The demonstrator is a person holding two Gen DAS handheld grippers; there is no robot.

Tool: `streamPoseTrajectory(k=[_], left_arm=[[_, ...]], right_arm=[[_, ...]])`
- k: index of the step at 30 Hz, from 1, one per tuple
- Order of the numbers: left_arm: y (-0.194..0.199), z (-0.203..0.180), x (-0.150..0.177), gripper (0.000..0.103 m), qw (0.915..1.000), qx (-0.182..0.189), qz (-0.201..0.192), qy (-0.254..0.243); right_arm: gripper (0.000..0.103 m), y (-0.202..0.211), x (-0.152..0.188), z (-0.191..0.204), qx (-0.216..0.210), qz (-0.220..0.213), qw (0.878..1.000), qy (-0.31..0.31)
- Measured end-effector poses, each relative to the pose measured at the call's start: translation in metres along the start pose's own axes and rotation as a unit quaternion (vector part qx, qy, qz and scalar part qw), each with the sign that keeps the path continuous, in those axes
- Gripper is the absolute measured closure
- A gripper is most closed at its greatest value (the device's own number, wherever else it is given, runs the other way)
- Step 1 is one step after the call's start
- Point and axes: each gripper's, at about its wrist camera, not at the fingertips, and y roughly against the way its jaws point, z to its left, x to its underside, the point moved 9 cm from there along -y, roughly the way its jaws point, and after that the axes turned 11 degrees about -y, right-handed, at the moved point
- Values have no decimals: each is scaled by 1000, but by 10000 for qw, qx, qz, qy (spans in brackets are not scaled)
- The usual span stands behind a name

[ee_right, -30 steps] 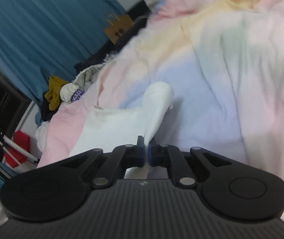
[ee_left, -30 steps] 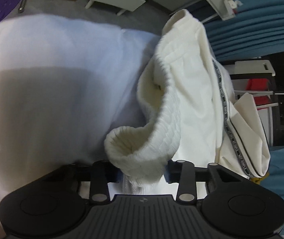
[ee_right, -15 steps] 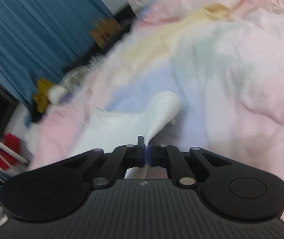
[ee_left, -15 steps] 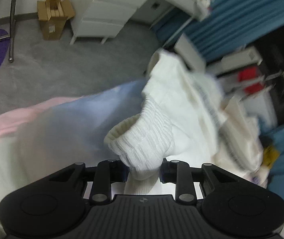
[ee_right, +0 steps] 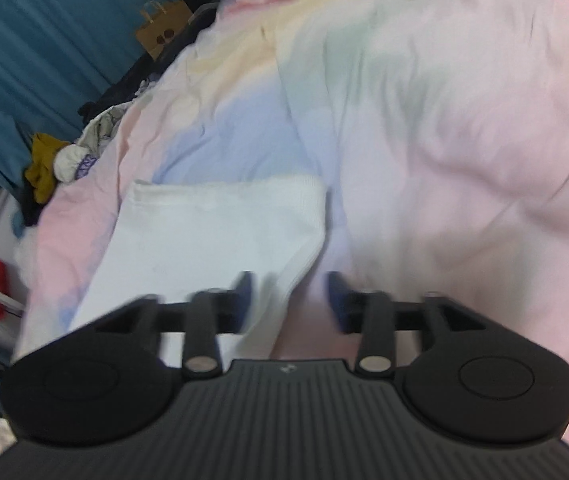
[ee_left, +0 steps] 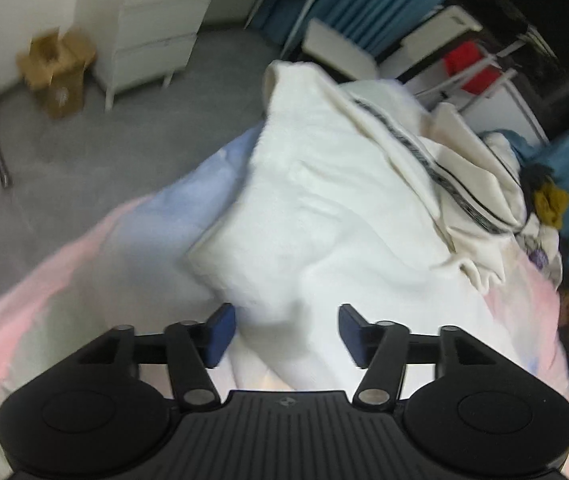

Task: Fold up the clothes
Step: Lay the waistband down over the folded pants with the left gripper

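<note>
A white knit garment (ee_left: 324, 216) lies folded on the pastel bedspread (ee_left: 84, 248); in the right wrist view it shows as a flat white rectangle (ee_right: 212, 232). My left gripper (ee_left: 286, 334) is open, its blue pads either side of the garment's near edge, holding nothing. My right gripper (ee_right: 288, 300) is open just above the garment's near right corner. A cream garment with a black patterned stripe (ee_left: 444, 172) lies bunched beyond the white one.
A pile of clothes with a mustard piece (ee_left: 550, 200) sits at the bed's far edge, also in the right wrist view (ee_right: 44, 164). White drawers (ee_left: 152, 40) and a cardboard box (ee_left: 58, 72) stand on the grey floor. Blue curtains (ee_right: 44, 40) and a paper bag (ee_right: 162, 32) are beyond.
Both grippers have opened and let go of the white garment. It now lies flat and folded on the bedspread instead of hanging bunched from the jaws.
</note>
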Motion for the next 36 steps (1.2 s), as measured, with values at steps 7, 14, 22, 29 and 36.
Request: streamPoseTrajectory(k=[7, 14, 22, 29, 36], left_arm=[[57, -55, 12, 7, 9856, -334, -1061, -1272], [46, -167, -2, 4, 9545, -11, -1742, -2422], [-34, -289, -30, 4, 9309, 511, -1812, -3129], [-114, -298, -66, 4, 9407, 457, -2025, -2682], [-164, -248, -60, 4, 9578, 710, -1904, -2030]], right_arm=[[21, 46, -12, 27, -126, -908, 9926, 790], [21, 89, 14, 85, -1168, -1102, 9729, 1665], [22, 96, 89, 147, -2155, -562, 9360, 2727], [22, 77, 192, 203, -2686, 753, 8968, 3434], [23, 45, 313, 355, -3211, 1844, 8460, 3837]])
